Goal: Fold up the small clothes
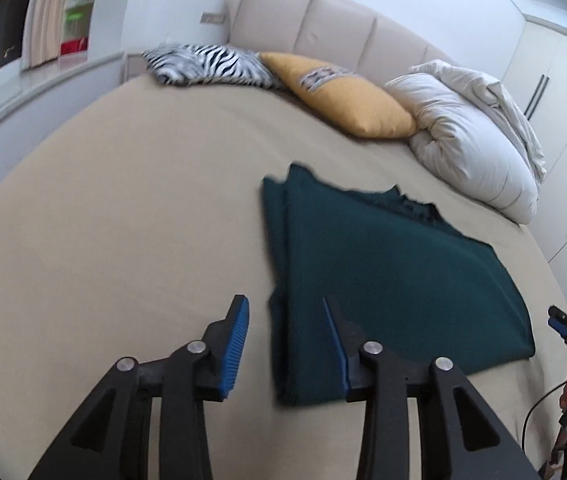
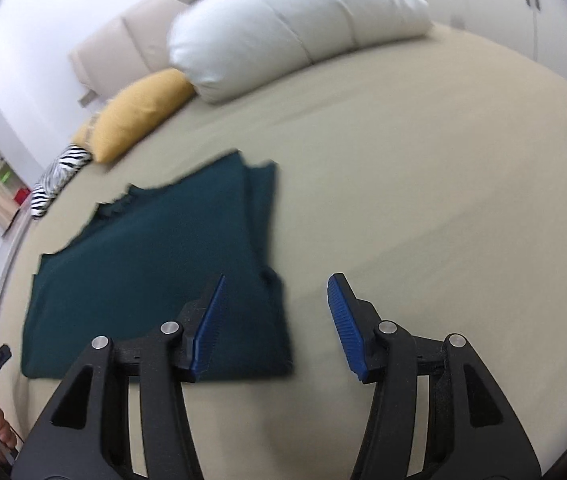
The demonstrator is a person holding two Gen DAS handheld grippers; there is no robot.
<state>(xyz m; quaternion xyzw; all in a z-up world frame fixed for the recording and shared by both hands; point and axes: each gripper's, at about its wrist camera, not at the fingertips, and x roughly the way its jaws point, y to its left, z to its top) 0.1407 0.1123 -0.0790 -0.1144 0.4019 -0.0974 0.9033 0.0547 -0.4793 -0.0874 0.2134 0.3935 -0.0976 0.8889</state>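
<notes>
Across the middle of the beige bed (image 1: 123,220) lies a folded dark green garment (image 1: 387,264), flat and roughly rectangular, with its ragged edge toward the pillows.

In the left wrist view, the left gripper (image 1: 285,346) fills the bottom centre, its jaws partly open with nothing between the blue pads; the garment's near left corner shows through the gap beneath them, and the right-hand pad overlaps the cloth in the picture.

In the right wrist view, the right gripper (image 2: 277,326) sits at the bottom, jaws open about halfway and empty. The garment's right edge lies under the left-hand pad, while the right-hand pad stands over bare sheet.

Yellow cushion (image 1: 343,96), zebra pillow (image 1: 207,64) and white duvet (image 1: 471,136) line the headboard.
</notes>
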